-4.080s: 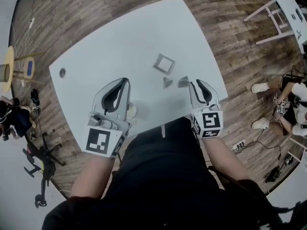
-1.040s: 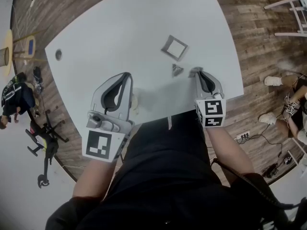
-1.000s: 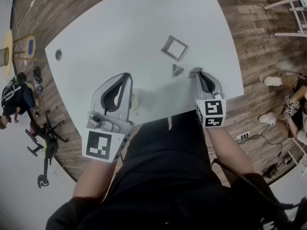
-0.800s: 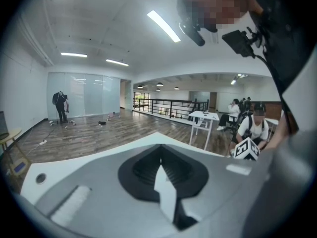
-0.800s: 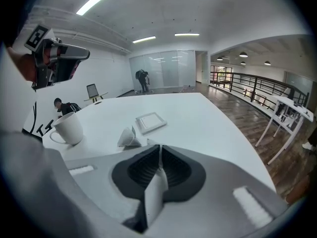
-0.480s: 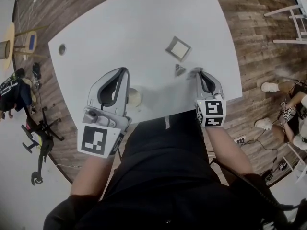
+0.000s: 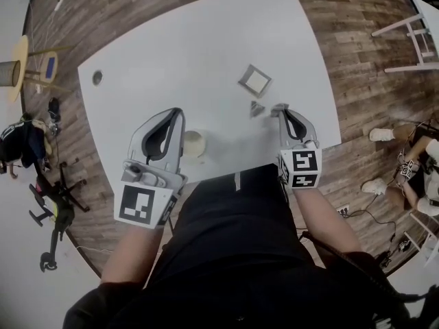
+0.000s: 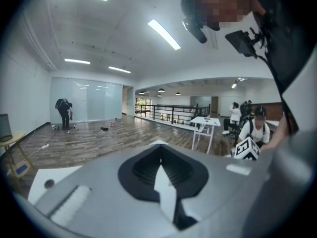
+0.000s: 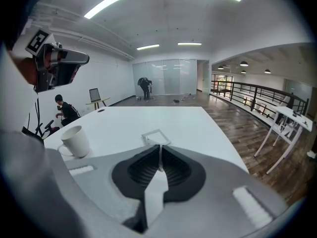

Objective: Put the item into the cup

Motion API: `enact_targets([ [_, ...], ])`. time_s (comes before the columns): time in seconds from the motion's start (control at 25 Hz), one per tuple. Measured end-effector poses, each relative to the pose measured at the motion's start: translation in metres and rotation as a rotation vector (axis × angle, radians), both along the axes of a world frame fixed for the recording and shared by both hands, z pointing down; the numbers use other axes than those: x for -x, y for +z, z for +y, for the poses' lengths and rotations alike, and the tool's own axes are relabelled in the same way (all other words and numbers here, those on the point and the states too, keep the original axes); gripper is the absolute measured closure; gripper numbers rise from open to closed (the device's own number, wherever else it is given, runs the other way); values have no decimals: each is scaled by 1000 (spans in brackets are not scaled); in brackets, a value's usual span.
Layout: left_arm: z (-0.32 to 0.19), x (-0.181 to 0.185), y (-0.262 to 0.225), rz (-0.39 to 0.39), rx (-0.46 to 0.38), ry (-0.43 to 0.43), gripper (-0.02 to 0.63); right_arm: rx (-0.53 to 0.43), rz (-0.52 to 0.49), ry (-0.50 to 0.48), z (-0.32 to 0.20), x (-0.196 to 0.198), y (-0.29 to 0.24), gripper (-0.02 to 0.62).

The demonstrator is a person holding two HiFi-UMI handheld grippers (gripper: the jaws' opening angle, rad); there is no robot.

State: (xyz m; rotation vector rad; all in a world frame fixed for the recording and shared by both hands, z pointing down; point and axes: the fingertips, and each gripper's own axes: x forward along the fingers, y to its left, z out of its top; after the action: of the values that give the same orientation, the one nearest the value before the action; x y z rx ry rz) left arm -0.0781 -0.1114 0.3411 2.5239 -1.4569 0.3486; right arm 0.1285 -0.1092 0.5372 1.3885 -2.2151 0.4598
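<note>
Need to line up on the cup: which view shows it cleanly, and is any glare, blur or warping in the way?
Head view: even light, a soft shadow right of the cup, heavy fisheye bending the table edges, cup small. Right gripper view: cup sharp at left, ceiling strips bright but no glare on it. Left gripper view: no cup in it.

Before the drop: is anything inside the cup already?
Head view looks down into the cup: only pale interior shows, no item, though it is small there. In the right gripper view its wall hides the bottom.
</note>
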Motion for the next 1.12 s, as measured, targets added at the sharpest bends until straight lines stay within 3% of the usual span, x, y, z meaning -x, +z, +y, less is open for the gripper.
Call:
enact_targets([
  [0.4,0,6,-12,22,-51,-2,606,-56,10,7,1,-1,-25,578],
  [0.68,5,17,-13,-18,-110,21,606,-95,15,7,-1,-2,-44,578],
  [1.12,15,30,-20,-16,-156,-4,605,-158,20,-9,-3,1,-73,578],
])
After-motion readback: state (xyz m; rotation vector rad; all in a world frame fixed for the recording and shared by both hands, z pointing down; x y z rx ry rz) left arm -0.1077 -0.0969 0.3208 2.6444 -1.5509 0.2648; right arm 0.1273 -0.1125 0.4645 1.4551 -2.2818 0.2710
